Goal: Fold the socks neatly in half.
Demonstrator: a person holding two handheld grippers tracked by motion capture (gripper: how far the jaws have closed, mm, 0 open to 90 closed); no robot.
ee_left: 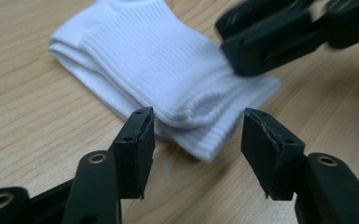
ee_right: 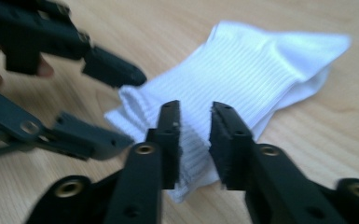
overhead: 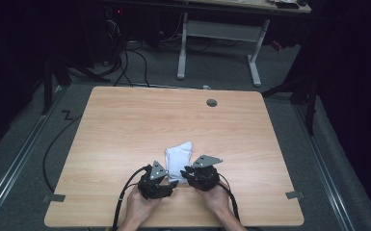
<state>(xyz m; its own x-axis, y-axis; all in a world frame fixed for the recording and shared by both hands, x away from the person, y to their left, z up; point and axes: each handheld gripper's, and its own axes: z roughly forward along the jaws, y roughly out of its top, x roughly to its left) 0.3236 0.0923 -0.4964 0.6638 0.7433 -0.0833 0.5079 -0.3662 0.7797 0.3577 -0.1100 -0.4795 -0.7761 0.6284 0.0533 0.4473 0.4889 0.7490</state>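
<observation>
Dark floor and cables surround the pale wooden table (overhead: pixel 125 125), whose round grey grommet (overhead: pixel 212 102) sits toward one o'clock. Below the table's centre, toward six o'clock, lies the folded white sock (overhead: pixel 179 156). At its seven o'clock the left gripper (ee_left: pixel 196 135) holds its jaws wide apart, the sock's cuff between them, untouched. At its five o'clock the right gripper (ee_right: pixel 195 135) has its jaws narrowly pinched on the ribbed cuff.
</observation>
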